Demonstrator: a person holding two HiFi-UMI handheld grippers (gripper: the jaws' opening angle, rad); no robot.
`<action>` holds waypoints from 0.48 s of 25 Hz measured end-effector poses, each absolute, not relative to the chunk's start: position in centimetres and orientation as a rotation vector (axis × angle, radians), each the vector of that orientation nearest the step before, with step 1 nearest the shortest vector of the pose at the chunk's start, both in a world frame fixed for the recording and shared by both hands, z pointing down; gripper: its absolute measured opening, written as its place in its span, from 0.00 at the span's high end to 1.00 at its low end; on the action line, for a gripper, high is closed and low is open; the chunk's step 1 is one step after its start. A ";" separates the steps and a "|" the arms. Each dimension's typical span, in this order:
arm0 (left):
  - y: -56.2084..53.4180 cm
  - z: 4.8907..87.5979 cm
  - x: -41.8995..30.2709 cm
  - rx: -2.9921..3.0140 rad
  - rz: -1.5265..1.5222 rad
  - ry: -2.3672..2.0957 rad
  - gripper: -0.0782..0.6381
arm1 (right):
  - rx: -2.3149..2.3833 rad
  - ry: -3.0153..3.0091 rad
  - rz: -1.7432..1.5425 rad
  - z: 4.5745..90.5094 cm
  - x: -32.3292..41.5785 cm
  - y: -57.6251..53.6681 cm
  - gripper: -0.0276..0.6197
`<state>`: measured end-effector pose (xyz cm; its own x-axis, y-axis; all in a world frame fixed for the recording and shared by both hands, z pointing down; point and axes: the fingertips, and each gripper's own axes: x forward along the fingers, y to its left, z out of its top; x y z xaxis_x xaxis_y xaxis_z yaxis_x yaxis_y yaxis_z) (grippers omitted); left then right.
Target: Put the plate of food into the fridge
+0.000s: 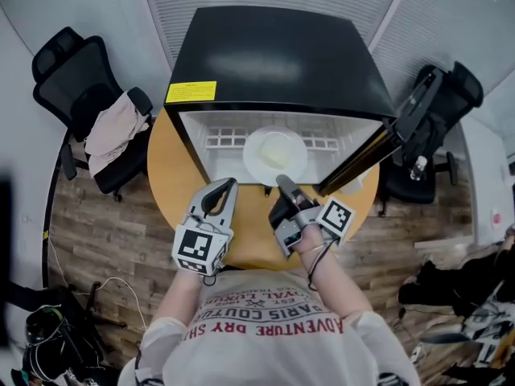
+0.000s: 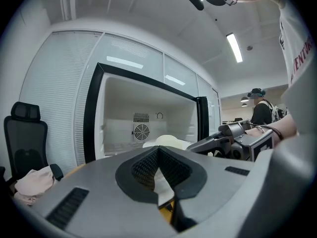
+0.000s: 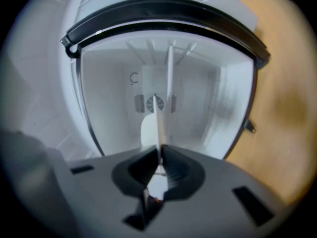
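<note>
Plate of food (image 1: 275, 156) sits in the mouth of the open fridge (image 1: 273, 55), its near rim pinched by the right gripper (image 1: 282, 181). Left gripper (image 1: 231, 182) is closed and empty, just left. Fridge door (image 1: 366, 158) is swung right; chair (image 1: 88, 111) is left of the table (image 1: 169, 175).

Head view: bright, even overhead light. Soft glare lies on the black fridge top (image 1: 269, 59), well past the fingertips (image 1: 229, 187). The frame edges bow and the left margin smears.

Left gripper view: a ceiling strip light (image 2: 234, 47) glows high above the left fingers (image 2: 141, 165), which are soft, close to the lens. The corners are black.

Right gripper view: blurred throughout. The white fridge interior (image 3: 198, 103) beyond the right fingers (image 3: 181, 170) is washed out.
</note>
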<state>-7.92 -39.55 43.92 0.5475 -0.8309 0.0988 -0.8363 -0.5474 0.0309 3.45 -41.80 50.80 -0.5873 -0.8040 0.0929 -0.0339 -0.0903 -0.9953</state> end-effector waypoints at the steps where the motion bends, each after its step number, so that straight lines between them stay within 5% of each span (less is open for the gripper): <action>1: -39.8 44.1 -8.1 2.692 0.110 -1.453 0.85 | -0.930 1.612 -1.737 50.8 3.3 -42.2 0.90; 12: -41.8 45.3 -8.8 2.650 0.087 -1.446 0.85 | -0.971 1.597 -1.740 51.1 2.3 -45.6 0.89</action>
